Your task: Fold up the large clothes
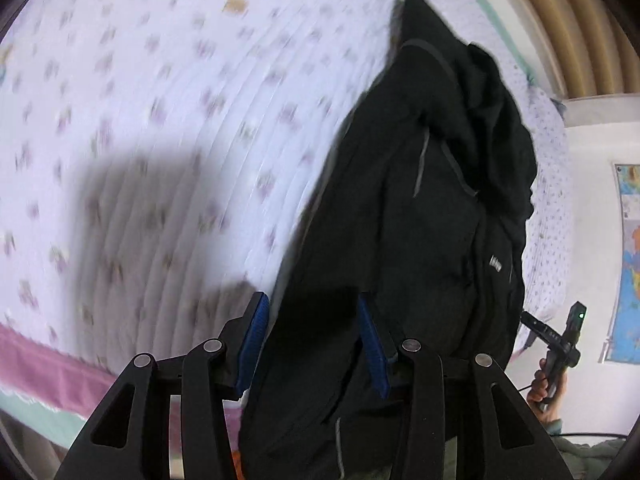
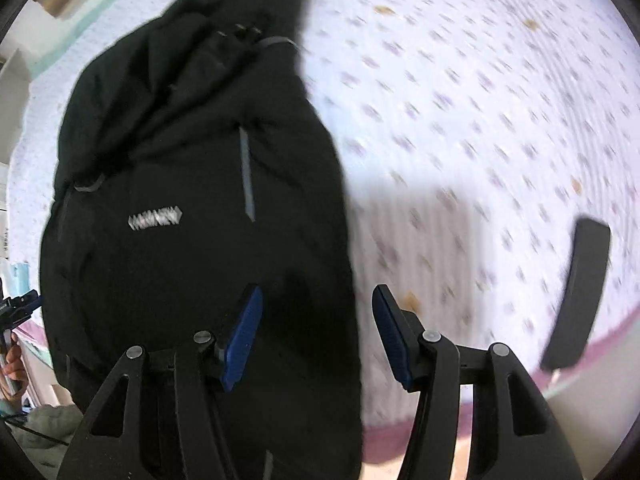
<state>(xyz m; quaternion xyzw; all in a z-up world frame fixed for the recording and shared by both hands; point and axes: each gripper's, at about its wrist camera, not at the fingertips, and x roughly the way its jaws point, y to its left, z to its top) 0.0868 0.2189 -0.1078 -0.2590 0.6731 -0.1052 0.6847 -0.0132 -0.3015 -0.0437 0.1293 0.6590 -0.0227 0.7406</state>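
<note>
A black jacket point(image 1: 420, 200) with grey zips and a small white logo lies lengthwise on a white floral bedspread point(image 1: 160, 120). It also shows in the right wrist view point(image 2: 192, 200). My left gripper point(image 1: 312, 340) is open, its blue pads point(image 1: 256, 340) on either side of the jacket's near left edge. My right gripper point(image 2: 316, 336) is open, with the jacket's near right edge between its blue pads point(image 2: 244, 336). The right gripper also shows in the left wrist view point(image 1: 556, 336), at the far right.
A flat black object point(image 2: 576, 292) lies on the bedspread point(image 2: 480, 120) near its purple border, right of my right gripper. A wall with a map poster point(image 1: 628, 264) and a curtain point(image 1: 568, 20) stand beyond the bed.
</note>
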